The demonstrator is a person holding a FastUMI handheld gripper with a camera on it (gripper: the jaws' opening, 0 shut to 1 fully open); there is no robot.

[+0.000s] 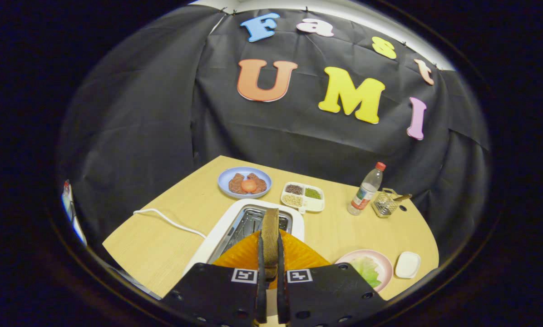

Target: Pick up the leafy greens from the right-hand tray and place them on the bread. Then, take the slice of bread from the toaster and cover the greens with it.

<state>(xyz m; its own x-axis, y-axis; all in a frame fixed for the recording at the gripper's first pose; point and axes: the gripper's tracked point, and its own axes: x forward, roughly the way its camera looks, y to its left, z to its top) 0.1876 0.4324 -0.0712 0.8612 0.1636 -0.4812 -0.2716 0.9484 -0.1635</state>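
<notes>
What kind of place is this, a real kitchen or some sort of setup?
Probably a staged booth, not a real kitchen: black cloth wall behind a wooden table laid out with a white toaster and plates of food. The gripper has its fingers shut on a bread slice above the toaster.

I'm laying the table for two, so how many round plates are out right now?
2. A blue plate of meat sits beyond the toaster, beside the divided tray. A pink plate with greens lies right of the tool, which is shut on a bread slice.
</notes>
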